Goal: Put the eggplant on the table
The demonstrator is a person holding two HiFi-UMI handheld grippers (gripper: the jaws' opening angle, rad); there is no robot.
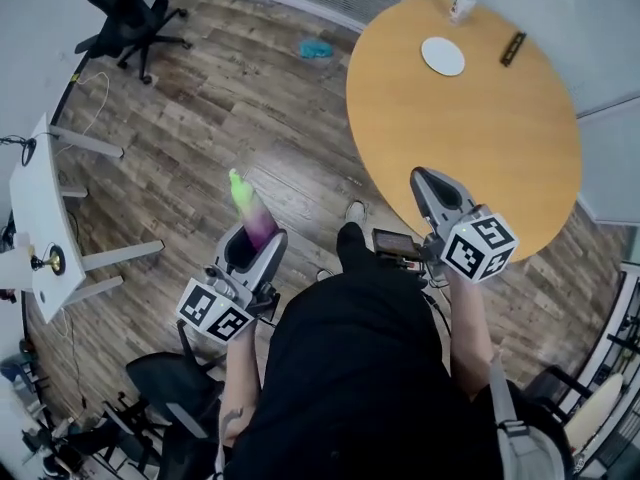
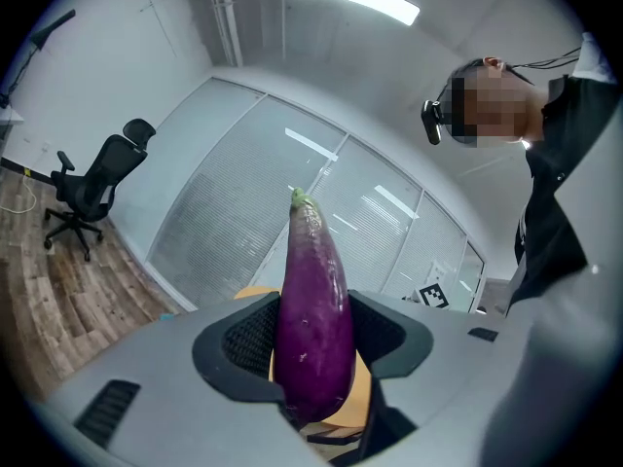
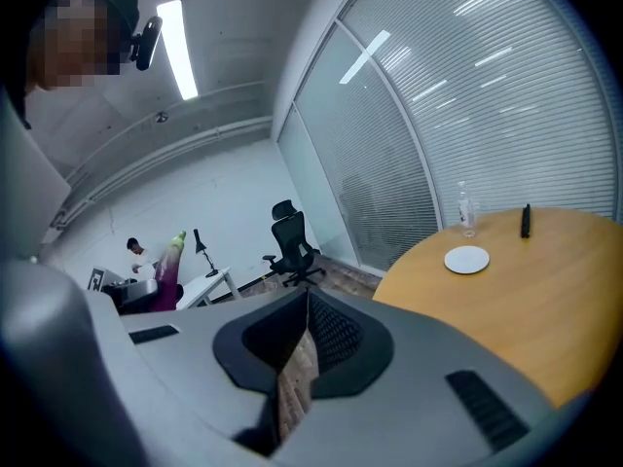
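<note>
Grippers numbered two, eggplants one, and round wooden benches one. On the bench (image 1: pixel 470 128) sat one white plate (image 1: pixel 443 56), one clear bottle (image 1: pixel 463 0) and one dark bar (image 1: pixel 513 48), all toward its far side and apart from one another.

The head view alone showed both grippers at once. The left gripper (image 1: pixel 257 238) was off the bench, over the wooden floor. The right gripper (image 1: pixel 432 180) was over the bench's near edge. Only that view took in a teal thing (image 1: pixel 316 48) lying on the floor beyond the bench's far-left rim. It also showed an office chair (image 1: pixel 125 13) farther from the bench than that.

The left gripper view gave the grip itself: the left gripper (image 2: pixel 313 305) was clamped on the eggplant (image 2: pixel 313 329). Both ribbed pads pressed its purple sides at the thick lower half. The green stem end stuck out past the jaw tips, and a sliver of the bench showed behind it.

The right gripper view showed the right gripper (image 3: pixel 306 300) with its jaws drawn together, only a thin slit of floor between them and nothing in it. In that view the bench (image 3: pixel 506 300) lay to the right with the plate (image 3: pixel 467 259), bottle (image 3: pixel 466 210) and bar (image 3: pixel 526 220). The eggplant (image 3: pixel 167 266) appeared small at the left, well apart from the bench.
</note>
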